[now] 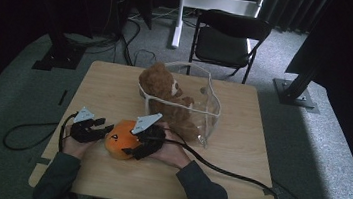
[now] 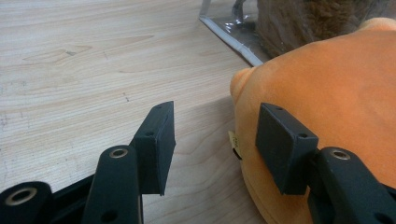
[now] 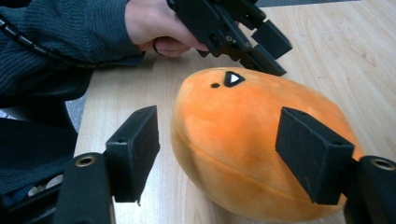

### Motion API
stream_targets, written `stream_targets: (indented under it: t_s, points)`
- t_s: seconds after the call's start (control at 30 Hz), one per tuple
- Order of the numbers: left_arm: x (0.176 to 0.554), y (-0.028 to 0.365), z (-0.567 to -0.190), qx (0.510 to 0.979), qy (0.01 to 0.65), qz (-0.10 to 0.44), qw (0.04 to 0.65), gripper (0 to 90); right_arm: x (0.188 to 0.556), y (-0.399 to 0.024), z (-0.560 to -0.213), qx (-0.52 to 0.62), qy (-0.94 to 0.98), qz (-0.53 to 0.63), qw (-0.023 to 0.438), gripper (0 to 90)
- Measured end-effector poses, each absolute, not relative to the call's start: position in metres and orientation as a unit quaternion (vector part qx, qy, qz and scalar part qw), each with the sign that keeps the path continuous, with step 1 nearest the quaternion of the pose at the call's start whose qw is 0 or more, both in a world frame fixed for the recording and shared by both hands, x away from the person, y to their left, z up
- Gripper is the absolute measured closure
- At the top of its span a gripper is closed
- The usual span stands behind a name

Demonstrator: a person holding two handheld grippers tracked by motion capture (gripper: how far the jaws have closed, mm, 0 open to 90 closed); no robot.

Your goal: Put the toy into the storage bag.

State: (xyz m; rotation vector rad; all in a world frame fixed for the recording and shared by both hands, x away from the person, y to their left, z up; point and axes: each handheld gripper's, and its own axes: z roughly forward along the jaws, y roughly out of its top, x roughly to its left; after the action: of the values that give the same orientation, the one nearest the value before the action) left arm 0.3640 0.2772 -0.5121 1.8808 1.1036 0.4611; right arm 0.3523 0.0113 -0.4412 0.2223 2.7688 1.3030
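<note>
An orange plush toy (image 1: 118, 140) lies on the wooden table (image 1: 239, 152) near its front edge. My left gripper (image 1: 103, 129) is at the toy's left end, open, with one pad (image 2: 285, 147) close against the orange fabric (image 2: 327, 84) and the other over bare wood. From the other side, my right gripper (image 1: 132, 142) straddles the toy (image 3: 233, 140); its jaws stand open, the left pad (image 3: 135, 154) clear of the plush. The left gripper (image 3: 268, 49) and the hand holding it appear beyond the toy in the right gripper view.
A brown teddy bear (image 1: 163, 85) sits partly inside a clear plastic bag (image 1: 211, 108) at the table's middle, just behind the toy. A black folding chair (image 1: 226, 40) stands past the far edge. A cable (image 1: 226, 173) trails across the table's right front.
</note>
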Motion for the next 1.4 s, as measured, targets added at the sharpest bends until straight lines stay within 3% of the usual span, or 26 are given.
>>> stream_targets:
  t_s: [0.47, 0.7, 0.83, 1.07, 1.23, 1.4]
  points:
    - [0.366, 0.279, -0.514, 0.753, 0.452, 0.186, 0.441, 47.6, 0.361, 0.018, -0.459, 0.085, 0.907, 0.409, 0.058, 20.3]
    - [0.366, 0.28, -0.515, 0.751, 0.454, 0.184, 0.443, 47.3, 0.367, 0.017, -0.462, 0.098, 0.908, 0.392, 0.108, 13.5]
    - [0.367, 0.281, -0.516, 0.752, 0.455, 0.186, 0.44, 47.3, 0.375, 0.014, -0.461, 0.117, 0.905, 0.398, 0.093, 11.8]
    - [0.366, 0.285, -0.514, 0.743, 0.461, 0.191, 0.446, 46.8, 0.38, 0.007, -0.455, 0.127, 0.896, 0.414, 0.096, 14.4]
    - [0.362, 0.286, -0.506, 0.737, 0.455, 0.198, 0.459, 46.6, 0.383, 0.001, -0.45, 0.14, 0.893, 0.413, 0.112, 22.2]
    - [0.361, 0.284, -0.503, 0.737, 0.45, 0.2, 0.464, 46.5, 0.389, -0.002, -0.456, 0.154, 0.891, 0.418, 0.088, 26.5]
